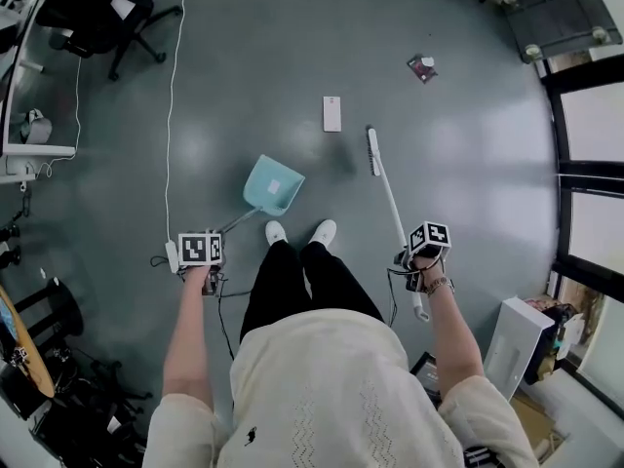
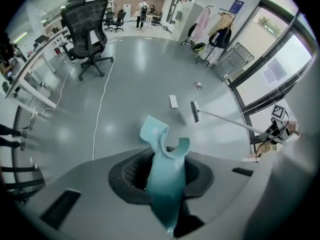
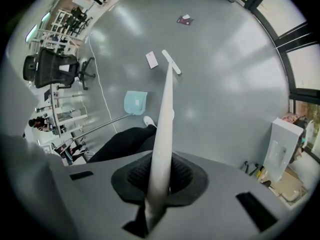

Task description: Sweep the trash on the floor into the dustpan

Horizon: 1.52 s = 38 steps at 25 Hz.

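Head view shows the person standing on a smooth grey floor [image 1: 244,66] with a tool in each gripper. The left gripper [image 1: 202,253] is clamped on the teal grip [image 2: 165,179] of a long-handled dustpan [image 1: 274,184], whose pan rests on the floor at 11 o'clock from the shoes [image 1: 276,232]. The right gripper [image 1: 426,247] is clamped on the upper end of the white broom handle [image 1: 395,213]. The broom head [image 1: 372,151] is down at 1 o'clock.

Two pieces of trash lie ahead. A flat white card [image 1: 331,113] is at 12 o'clock, just left of the broom head. A dark wrapper [image 1: 421,67] is farther out at 1 o'clock.

Both pieces look light and thin, so they would likely skid on this slick floor or slip under the bristles. The bristles should meet each piece from its far side and draw it gently towards the pan. Held so high, the stiff broom has a long lever, so short strokes seem wise.
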Available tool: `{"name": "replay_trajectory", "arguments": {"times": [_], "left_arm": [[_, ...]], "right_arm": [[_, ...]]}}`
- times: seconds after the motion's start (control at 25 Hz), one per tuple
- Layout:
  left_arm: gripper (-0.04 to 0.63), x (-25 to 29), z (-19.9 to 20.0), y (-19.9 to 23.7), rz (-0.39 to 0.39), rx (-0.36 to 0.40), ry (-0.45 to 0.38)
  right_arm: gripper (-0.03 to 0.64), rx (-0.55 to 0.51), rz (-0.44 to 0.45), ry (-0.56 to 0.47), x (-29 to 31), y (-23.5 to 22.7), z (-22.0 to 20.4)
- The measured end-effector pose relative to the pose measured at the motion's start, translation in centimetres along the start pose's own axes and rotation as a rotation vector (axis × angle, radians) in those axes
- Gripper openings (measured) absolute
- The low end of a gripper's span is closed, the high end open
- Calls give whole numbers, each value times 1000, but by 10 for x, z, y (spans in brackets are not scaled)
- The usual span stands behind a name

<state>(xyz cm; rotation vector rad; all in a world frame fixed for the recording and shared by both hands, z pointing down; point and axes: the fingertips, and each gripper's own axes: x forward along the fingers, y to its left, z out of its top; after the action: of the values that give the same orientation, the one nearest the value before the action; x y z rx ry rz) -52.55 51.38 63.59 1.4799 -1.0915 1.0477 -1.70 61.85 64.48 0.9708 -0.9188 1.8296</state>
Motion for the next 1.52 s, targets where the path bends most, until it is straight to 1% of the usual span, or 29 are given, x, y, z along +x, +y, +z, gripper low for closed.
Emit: {"name": "replay_trajectory", "arguments": {"times": [0.2,0.44,0.52,0.6,0.76,0.88,0.96,1.08,1.2,1.36,1.52], "left_arm": [[94,20,78,5,-33,69,-16],[94,47,158,-5,-73,168,13],[94,55,182,-7,-80,179,28],[94,63,198,-14,-81,163,44],[94,78,227,-38,-61,159,81],[94,91,245,-55,-38,167,108],[94,99,255,-62,-18,154,122],[92,108,263,-72,15,112,145],[94,119,270,-88,35,97,157],[94,128,277,-100,31,74,155],[94,144,281,-111,0,70,159]], "right_arm": [[51,6,-18,-42,-35,45,56],[51,70,11,-104,-72,82,113],[51,74,0,-113,-81,91,138],[51,65,-9,-109,-90,94,162],[51,21,-16,-76,-108,83,216],[51,-17,-30,-33,-115,67,262],[51,-46,-49,1,-119,57,295],[51,-112,-103,50,-125,40,339],[51,-190,-182,78,-126,24,375],[51,-259,-263,102,-116,22,395],[51,-324,-298,122,-93,34,393]]}}
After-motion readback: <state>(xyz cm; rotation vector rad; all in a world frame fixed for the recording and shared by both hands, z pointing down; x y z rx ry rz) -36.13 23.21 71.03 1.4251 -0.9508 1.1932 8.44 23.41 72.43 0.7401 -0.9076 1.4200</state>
